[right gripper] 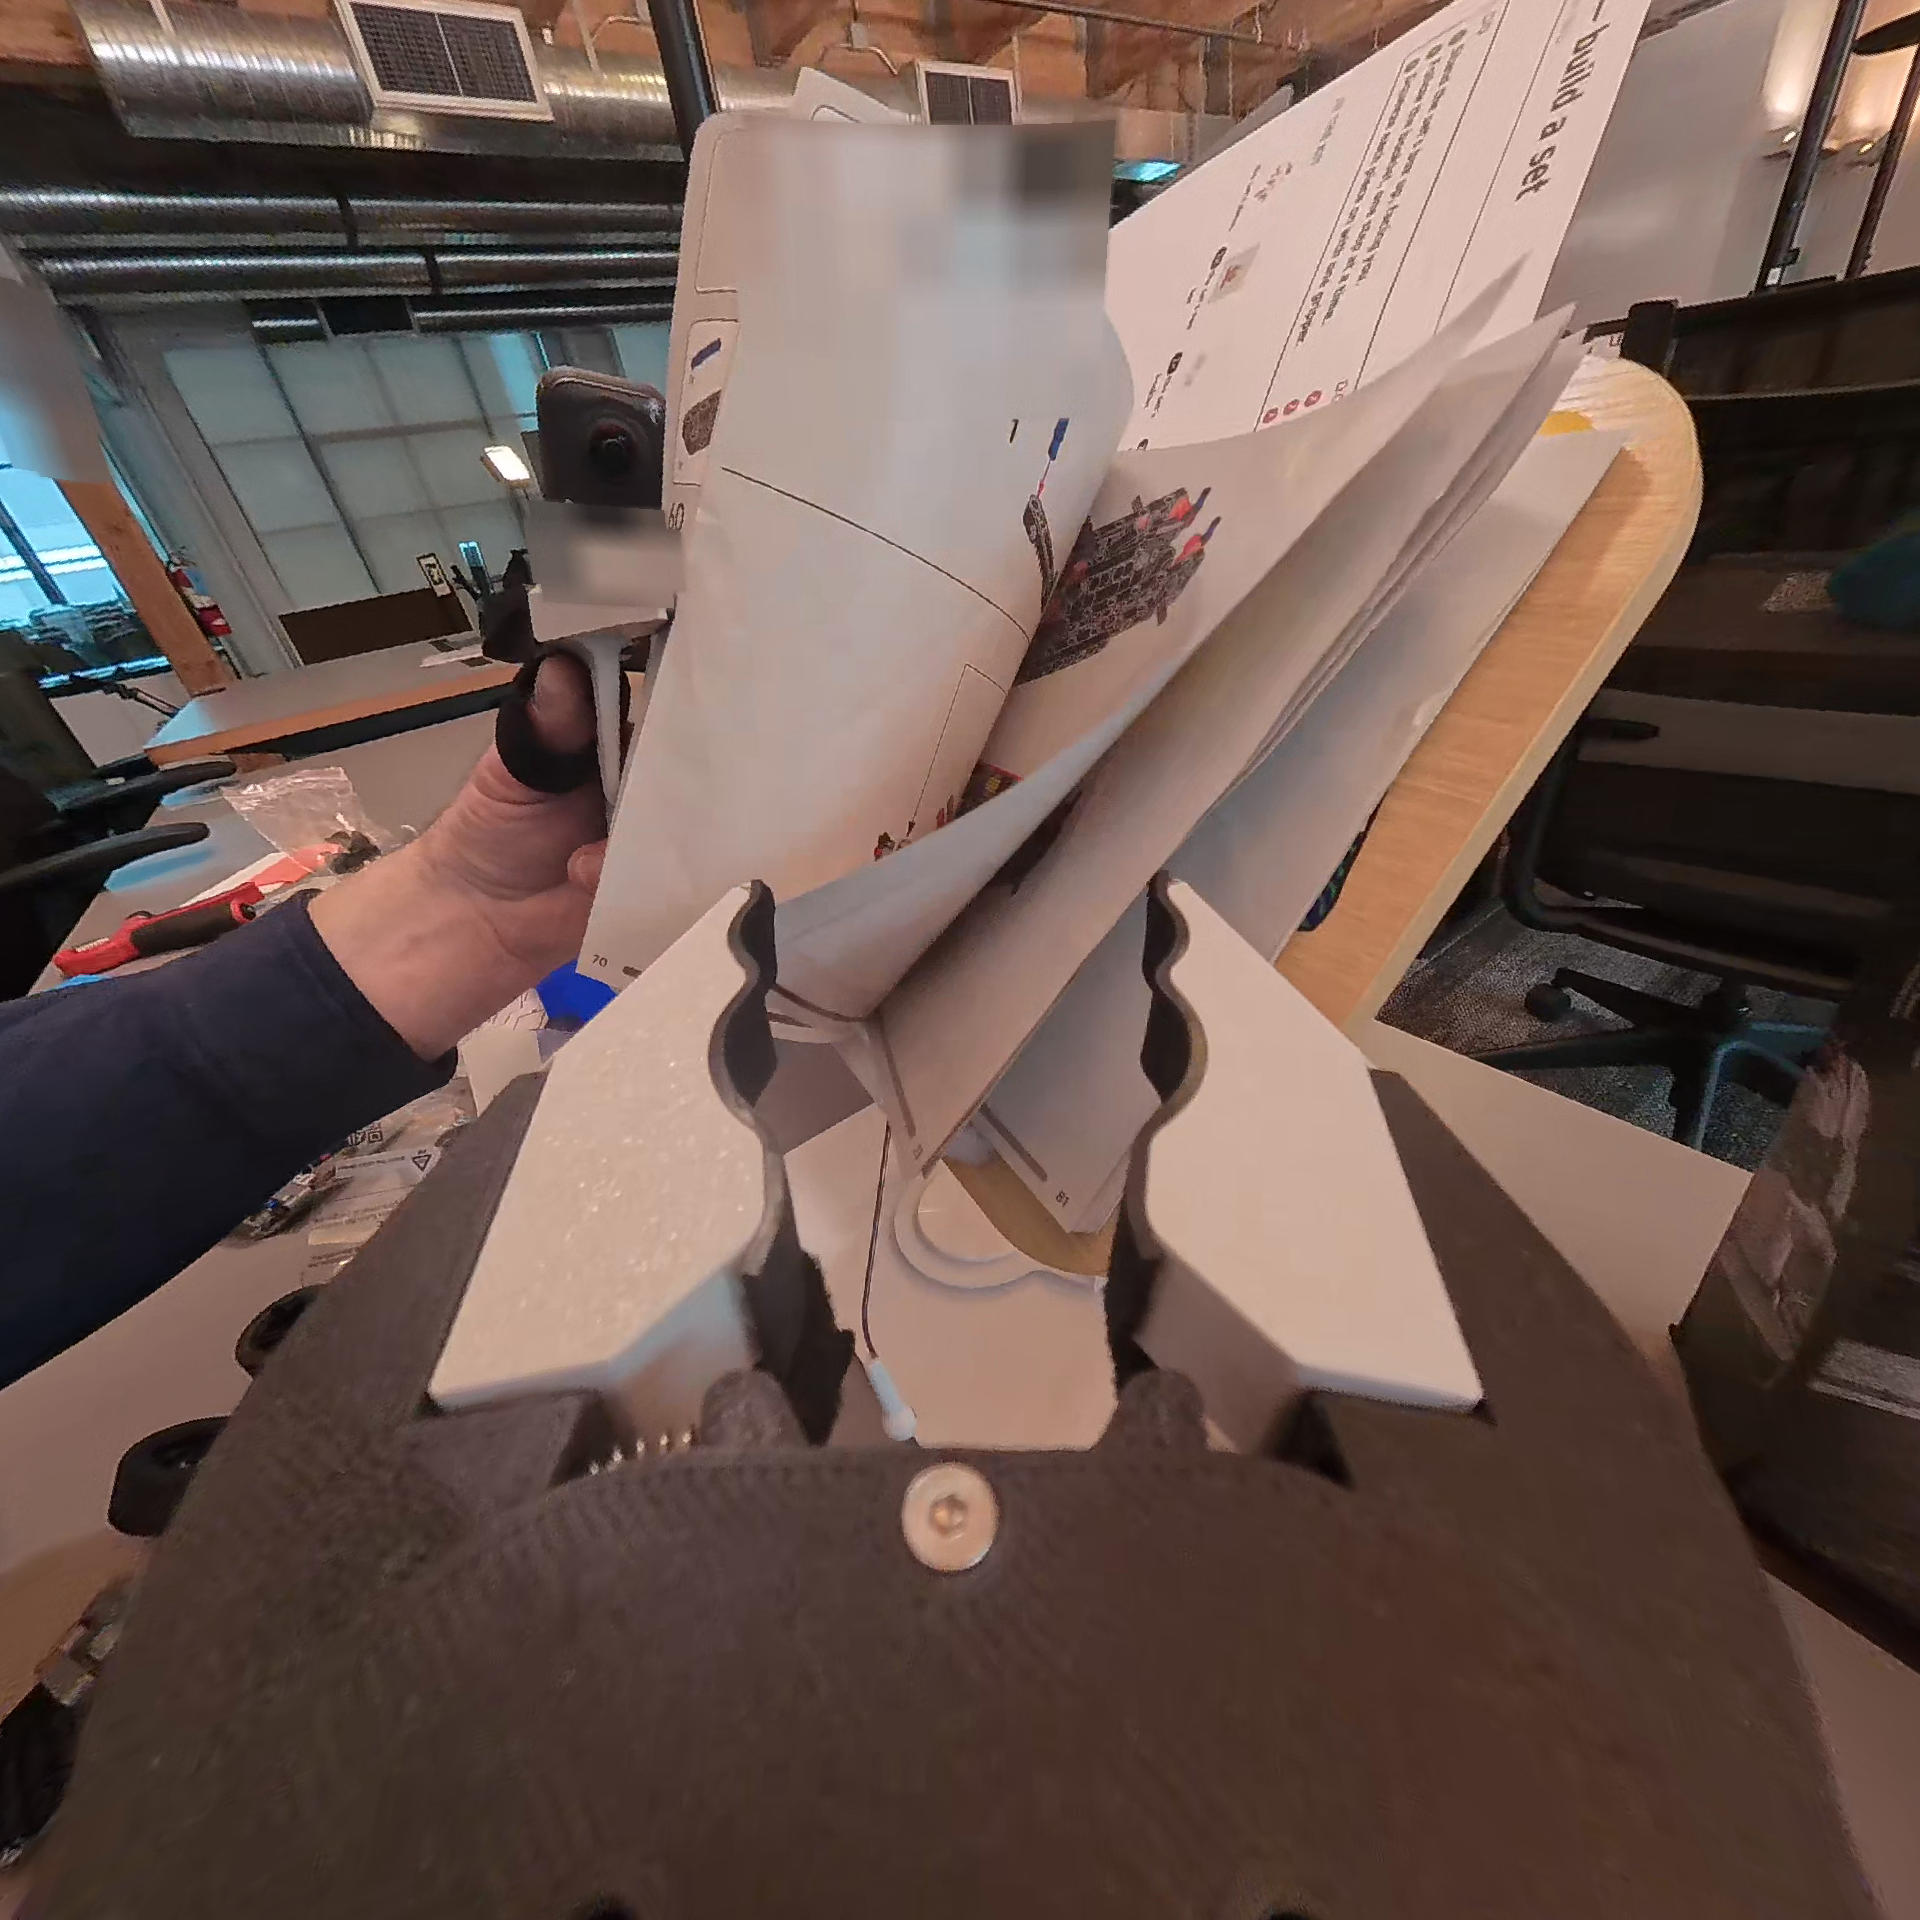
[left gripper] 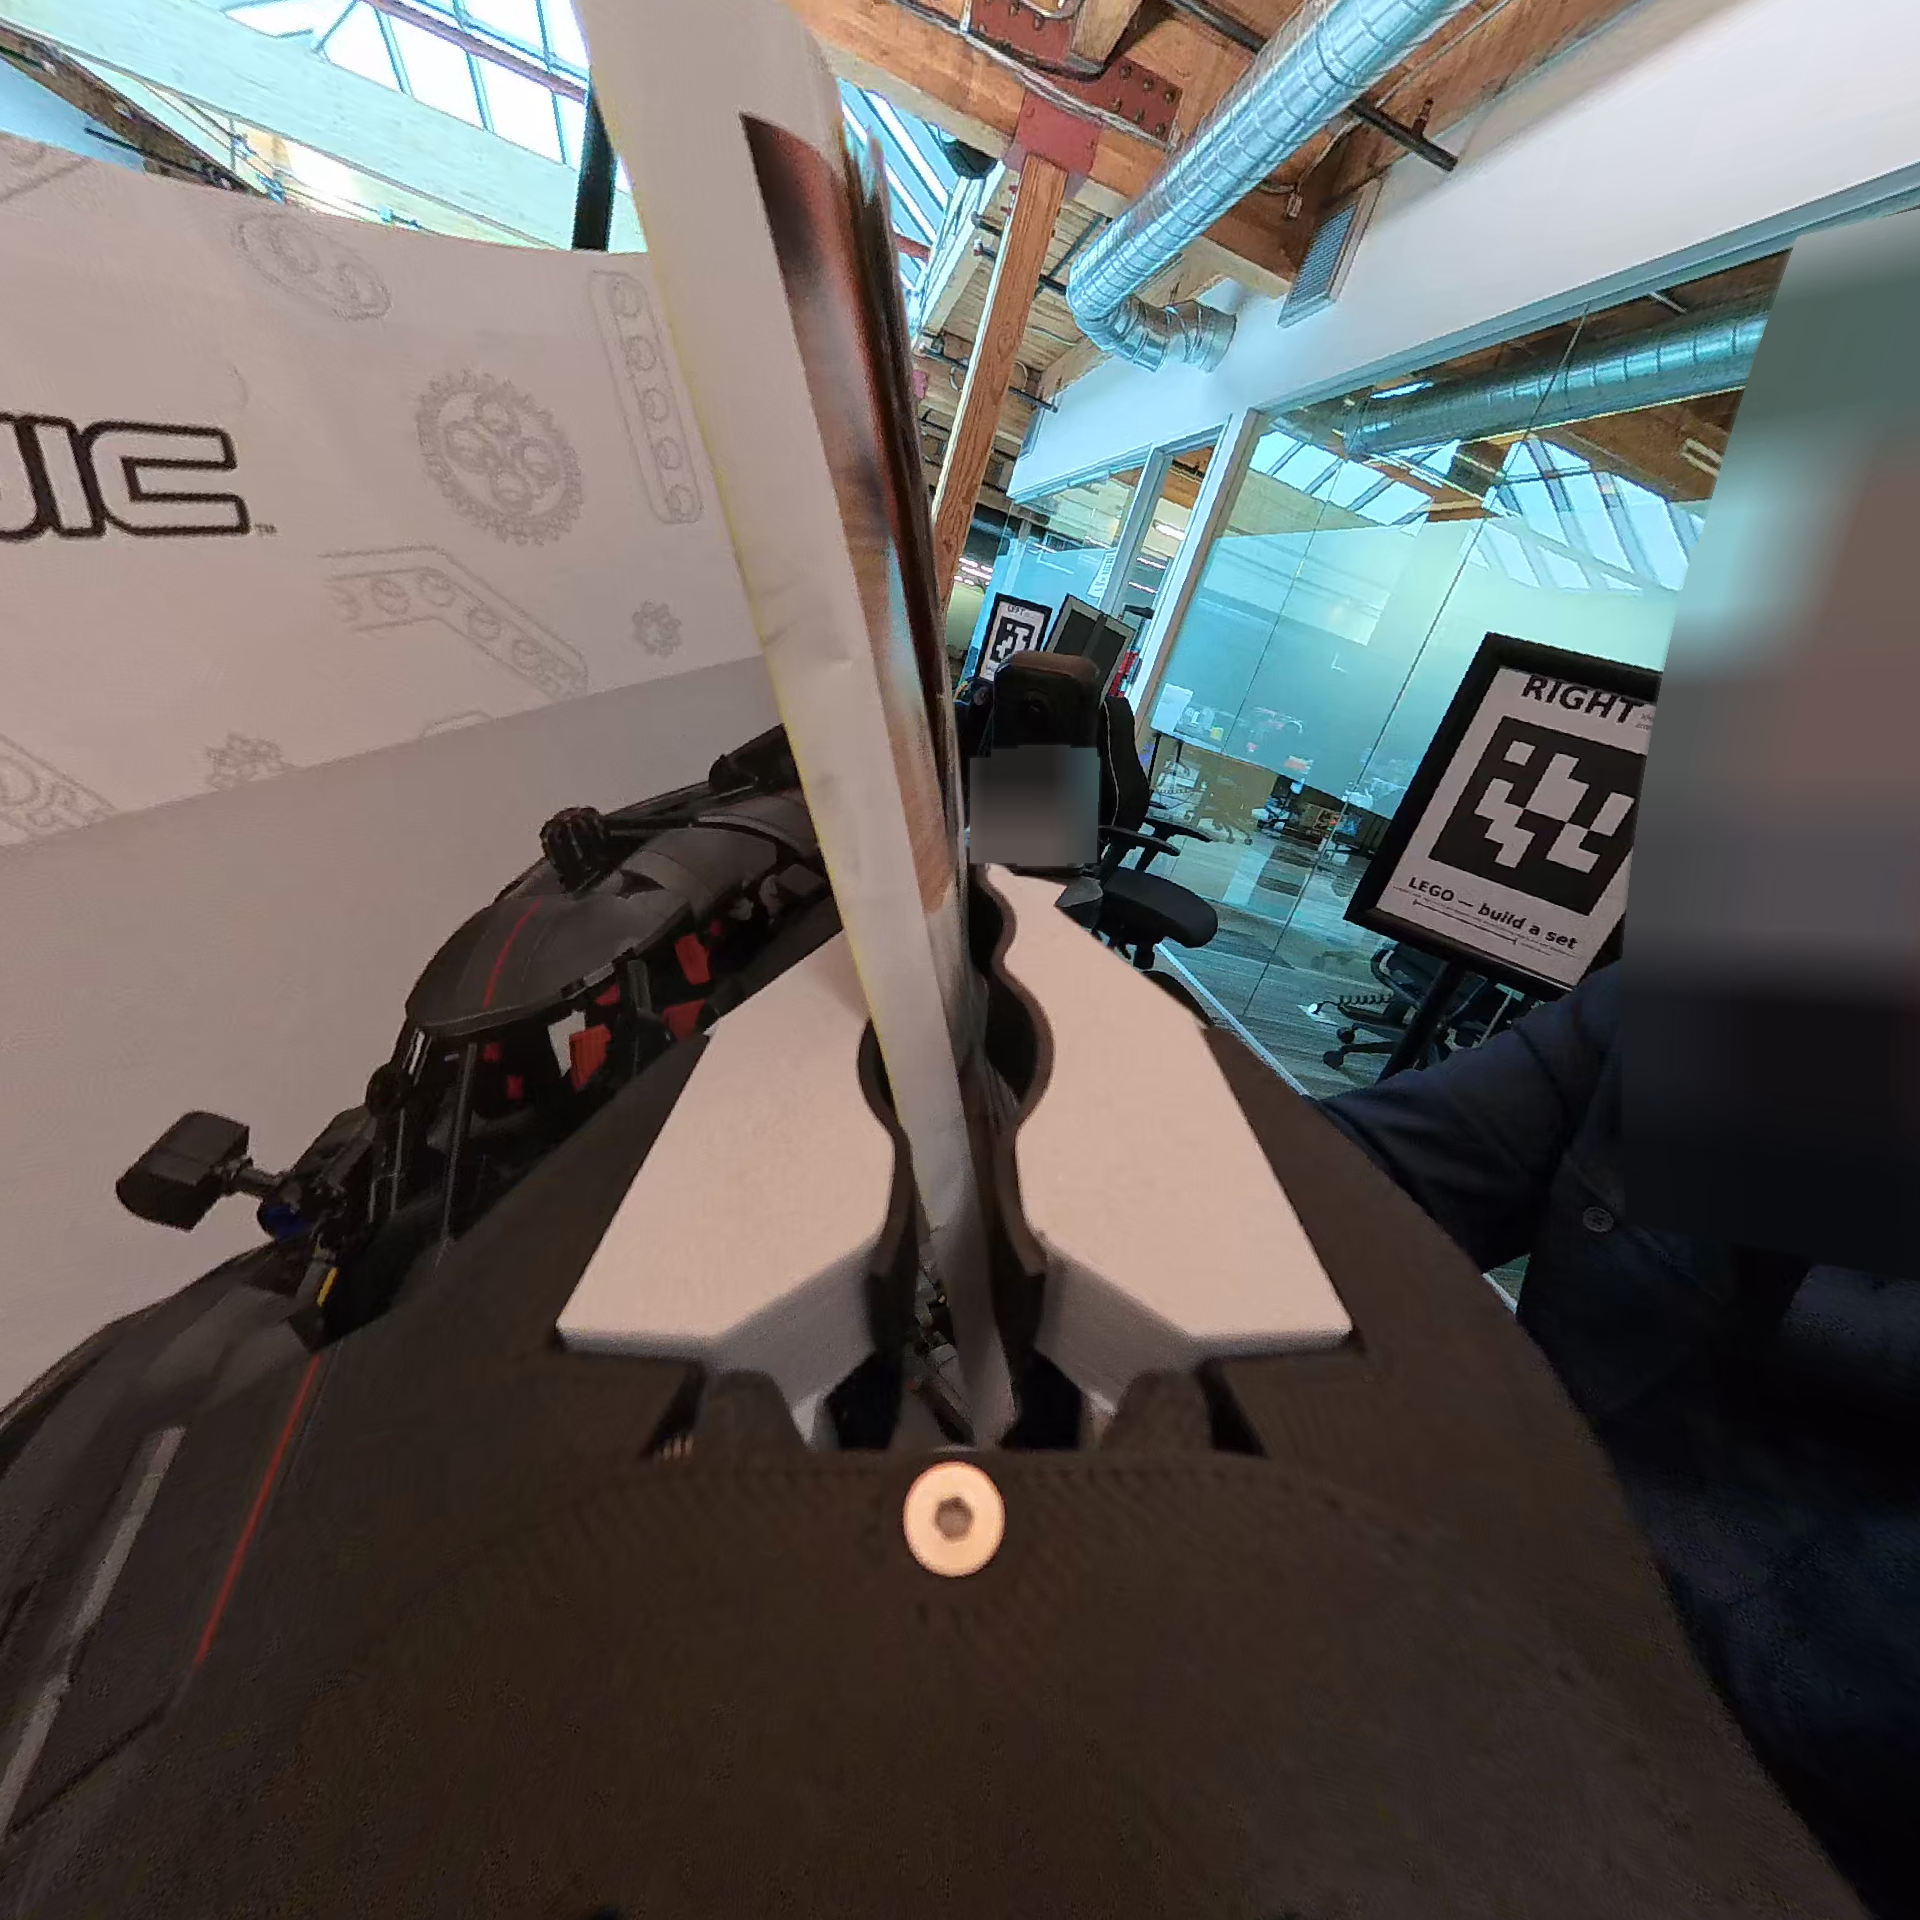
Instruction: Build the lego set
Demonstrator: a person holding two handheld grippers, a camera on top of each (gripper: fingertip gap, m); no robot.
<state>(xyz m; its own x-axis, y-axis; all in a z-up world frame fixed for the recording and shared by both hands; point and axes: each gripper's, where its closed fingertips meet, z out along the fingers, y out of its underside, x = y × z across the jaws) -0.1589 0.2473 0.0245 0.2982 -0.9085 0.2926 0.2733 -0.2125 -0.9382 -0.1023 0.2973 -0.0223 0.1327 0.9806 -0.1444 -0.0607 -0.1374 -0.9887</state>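
Observation:
My left gripper [left gripper: 935,987] is shut on a bundle of pages [left gripper: 831,520] of the Lego instruction booklet, seen edge-on and standing upright. The booklet's cover [left gripper: 312,727], with a picture of a black vehicle, spreads to the left. In the right wrist view the booklet [right gripper: 883,623] is held up open, with one page curled over. The left gripper [right gripper: 613,665], held by a hand [right gripper: 488,883], grips the booklet's left side. My right gripper [right gripper: 956,904] is open, and the booklet's lower corner sits between its fingertips.
A printed sign sheet [right gripper: 1351,208] stands behind the booklet on a round wooden table [right gripper: 1507,675]. Bags of parts [right gripper: 301,821], a red-handled tool [right gripper: 156,935] and black wheels [right gripper: 166,1475] lie at left. An office chair [right gripper: 1662,987] is at right. A framed marker sign [left gripper: 1517,810] stands nearby.

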